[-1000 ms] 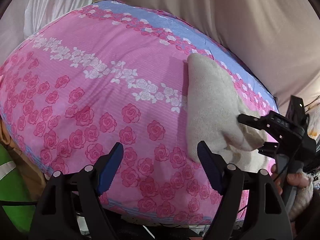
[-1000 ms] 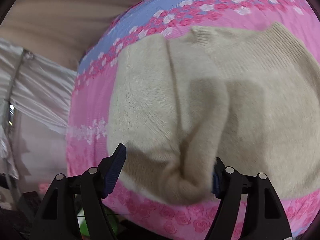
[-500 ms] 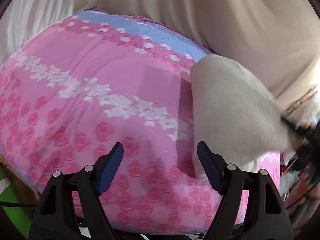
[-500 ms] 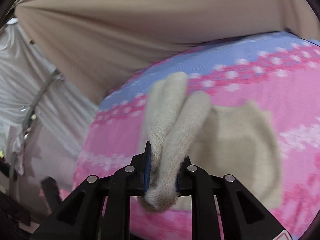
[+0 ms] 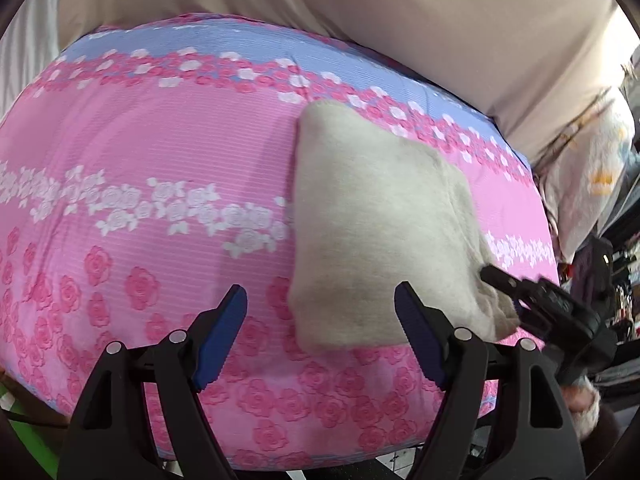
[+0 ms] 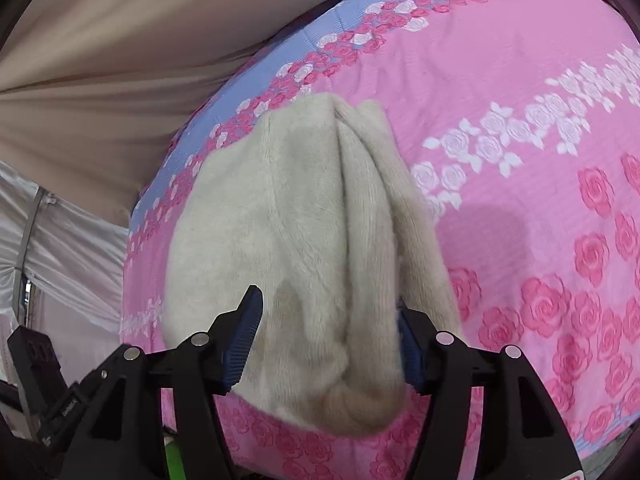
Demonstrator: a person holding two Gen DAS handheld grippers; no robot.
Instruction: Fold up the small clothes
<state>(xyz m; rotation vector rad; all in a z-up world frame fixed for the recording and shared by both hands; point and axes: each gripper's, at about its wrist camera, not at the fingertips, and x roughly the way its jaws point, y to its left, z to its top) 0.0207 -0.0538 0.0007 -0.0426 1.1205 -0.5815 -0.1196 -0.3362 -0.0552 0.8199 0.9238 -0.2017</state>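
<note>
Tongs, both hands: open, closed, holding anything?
Left tongs: open, nothing between them, above the pink bedspread.
Right tongs: just been opening, open around the folded cream sweater's near edge, no longer pinching it.

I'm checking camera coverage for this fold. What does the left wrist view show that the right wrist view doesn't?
Left wrist only: the open left gripper over bare bedspread, and the right gripper seen from outside at the garment's corner. Right wrist only: the folded layers bunched between the right gripper's jaws, which have just been opening. Both: the cream fleece garment on the pink rose bedspread.
</note>
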